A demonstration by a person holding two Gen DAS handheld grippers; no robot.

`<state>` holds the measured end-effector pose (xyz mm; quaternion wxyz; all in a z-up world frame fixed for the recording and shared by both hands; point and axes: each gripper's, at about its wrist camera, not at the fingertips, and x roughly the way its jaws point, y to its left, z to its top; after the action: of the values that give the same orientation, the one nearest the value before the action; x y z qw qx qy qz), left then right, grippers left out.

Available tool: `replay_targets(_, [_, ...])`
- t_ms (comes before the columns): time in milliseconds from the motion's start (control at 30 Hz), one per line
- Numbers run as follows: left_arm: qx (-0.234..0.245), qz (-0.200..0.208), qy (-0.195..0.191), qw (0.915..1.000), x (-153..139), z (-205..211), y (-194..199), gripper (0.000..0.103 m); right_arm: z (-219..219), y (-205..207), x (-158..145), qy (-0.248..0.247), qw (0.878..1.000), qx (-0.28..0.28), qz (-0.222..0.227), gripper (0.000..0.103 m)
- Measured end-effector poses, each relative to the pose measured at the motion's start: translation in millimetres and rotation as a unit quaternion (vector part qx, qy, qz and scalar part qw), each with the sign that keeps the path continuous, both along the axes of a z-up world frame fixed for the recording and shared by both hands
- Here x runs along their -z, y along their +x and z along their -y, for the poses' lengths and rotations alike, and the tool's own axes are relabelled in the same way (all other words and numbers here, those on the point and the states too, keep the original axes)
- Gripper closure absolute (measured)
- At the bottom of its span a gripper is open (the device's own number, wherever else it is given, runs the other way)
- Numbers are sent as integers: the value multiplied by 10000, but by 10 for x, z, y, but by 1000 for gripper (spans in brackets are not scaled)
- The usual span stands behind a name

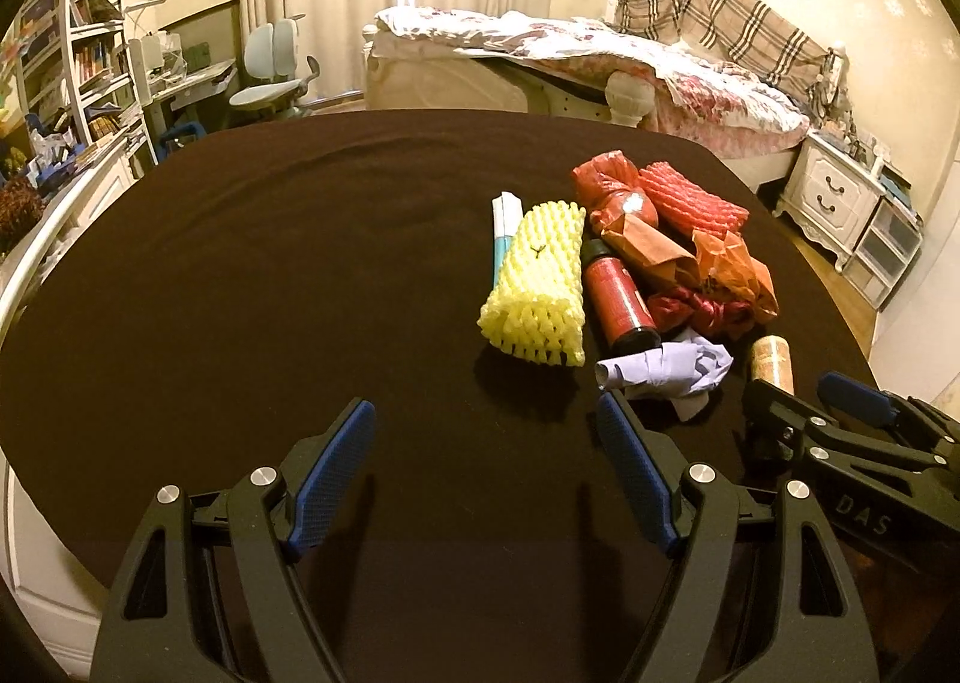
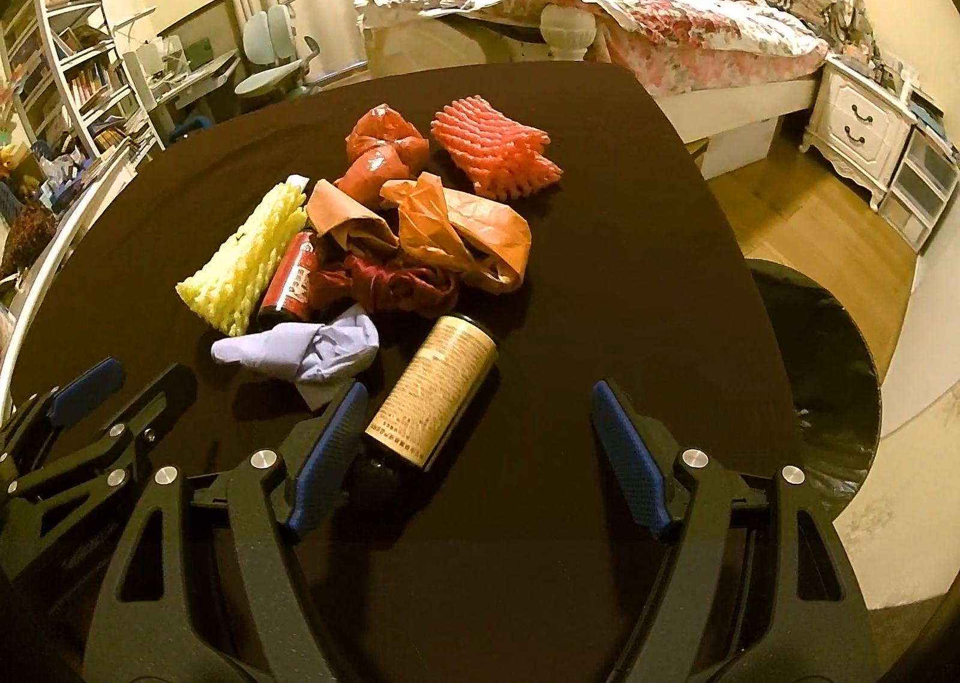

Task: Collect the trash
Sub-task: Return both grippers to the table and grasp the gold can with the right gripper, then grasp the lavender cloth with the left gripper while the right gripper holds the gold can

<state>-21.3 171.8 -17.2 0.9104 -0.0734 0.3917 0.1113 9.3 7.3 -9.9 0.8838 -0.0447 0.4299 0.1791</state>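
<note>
A pile of trash lies on a dark brown table (image 1: 270, 263): a yellow foam net (image 1: 537, 287), a red bottle (image 1: 618, 299), red and orange wrappers (image 1: 654, 245), a red foam net (image 1: 690, 200), a crumpled lilac paper (image 1: 666, 371) and a tan-labelled bottle (image 2: 435, 392). My left gripper (image 1: 486, 431) is open and empty, near the lilac paper. My right gripper (image 2: 480, 419) is open, its jaws on either side of the tan-labelled bottle's near end, which lies by the left finger.
A dark round bin (image 2: 822, 359) stands on the floor past the table's right edge. Behind are a bed (image 1: 600, 65), a white nightstand (image 1: 834, 197), a desk chair (image 1: 273, 65) and bookshelves (image 1: 72, 65).
</note>
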Motion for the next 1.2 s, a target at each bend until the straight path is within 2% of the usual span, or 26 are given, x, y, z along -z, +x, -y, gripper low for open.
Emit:
replay_targets(133, [10, -13, -4, 10000, 11, 9, -1, 27, 10, -25, -2, -31, 10000, -35, 48, 29])
replay_targets(233, [34, -24, 2, 10000, 21, 21, -1, 27, 7, -49, -9, -28, 9999, -96, 81, 45])
replay_targets(300, [48, -29, 7, 10000, 23, 36, 4, 27, -12, -61, -23, -57, 9998, -147, 133, 51])
replay_targets(500, [131, -15, 14, 9999, 26, 87, -9, 27, -58, -88, 16, -3, 9993, -363, 84, 79])
replay_targets(1200, [450, 71, 64, 9989, -20, 329, 49, 27, 376, -61, 19, 263, 9996, -106, 51, 80])
